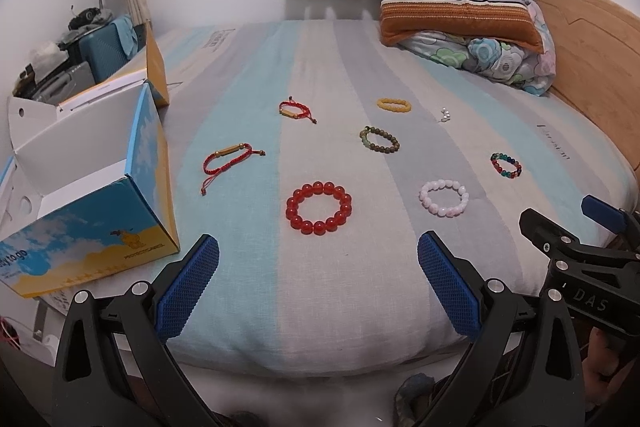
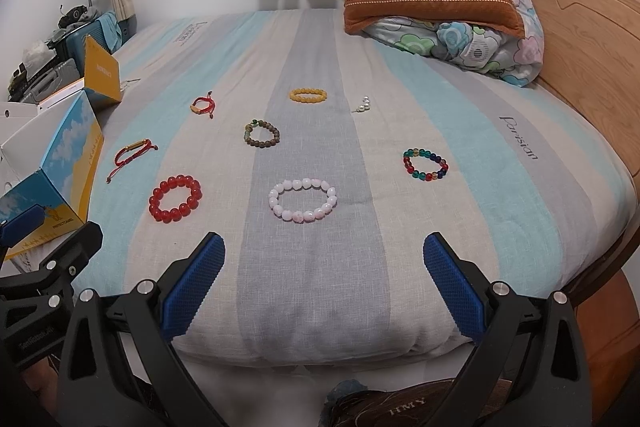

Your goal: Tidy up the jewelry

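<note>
Beside the bracelets [image 1: 319, 208], an open box [image 1: 92, 211].

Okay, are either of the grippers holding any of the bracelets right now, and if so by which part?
Nothing is held. The left gripper and right gripper are both open and empty above the bed's near edge.
</note>
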Demonstrator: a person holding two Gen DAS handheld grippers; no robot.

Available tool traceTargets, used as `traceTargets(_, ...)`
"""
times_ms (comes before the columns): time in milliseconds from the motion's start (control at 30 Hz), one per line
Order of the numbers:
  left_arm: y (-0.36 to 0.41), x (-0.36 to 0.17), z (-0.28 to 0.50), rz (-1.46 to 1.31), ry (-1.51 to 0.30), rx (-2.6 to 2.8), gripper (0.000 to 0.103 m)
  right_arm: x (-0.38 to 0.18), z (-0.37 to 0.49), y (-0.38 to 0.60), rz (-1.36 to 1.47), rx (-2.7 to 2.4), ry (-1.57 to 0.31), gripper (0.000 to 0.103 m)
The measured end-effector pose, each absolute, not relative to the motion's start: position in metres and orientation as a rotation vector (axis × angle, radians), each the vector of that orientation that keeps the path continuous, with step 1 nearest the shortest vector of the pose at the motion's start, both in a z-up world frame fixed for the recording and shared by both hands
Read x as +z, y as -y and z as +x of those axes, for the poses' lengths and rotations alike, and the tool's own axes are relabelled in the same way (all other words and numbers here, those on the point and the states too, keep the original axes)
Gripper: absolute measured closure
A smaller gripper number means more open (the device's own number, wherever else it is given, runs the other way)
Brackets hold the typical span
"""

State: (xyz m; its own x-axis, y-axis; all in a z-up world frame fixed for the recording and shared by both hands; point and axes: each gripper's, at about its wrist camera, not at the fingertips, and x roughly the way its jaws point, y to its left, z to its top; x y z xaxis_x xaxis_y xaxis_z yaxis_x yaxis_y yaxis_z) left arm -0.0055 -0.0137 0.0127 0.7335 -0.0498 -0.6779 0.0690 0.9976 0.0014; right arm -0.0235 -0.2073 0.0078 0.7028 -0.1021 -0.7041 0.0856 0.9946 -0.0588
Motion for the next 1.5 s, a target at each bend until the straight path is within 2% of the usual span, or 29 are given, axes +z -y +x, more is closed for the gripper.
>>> traceTargets(567, 0.009, 0.014, 0.002, 0.034, -0.753, -0.03, 0.006, 0.018, -0.023, 0.217, 0.011, -0.112, -0.776, 0.007)
traceTargets(800, 0.018, 0.023, 0.03, 0.019, -0.769, -0.065, 0.006, 0.033, 0.003, 0.26, 0.06, -0.159, -0.821, 0.007)
traceTargets(1033, 0.034, 0.005, 0.082, 0.012, -0.846, -0.085, 0.006, 0.027, 0.052, 0.299, 0.102, -0.193, -0.894, 0.007)
traceTargets(1200, 0.048, -0.007, 0.116, 0.03, -0.895, -0.092, 0.006, 0.011, 0.101, 0.324, 0.136, -0.203, -1.001, 0.007)
traceTargets(1500, 0.051, -0.038, 0.141, 0.048, -0.968, -0.112, 0.006, -0.061, 0.173, 0.359, 0.246, -0.267, -1.199, 0.007)
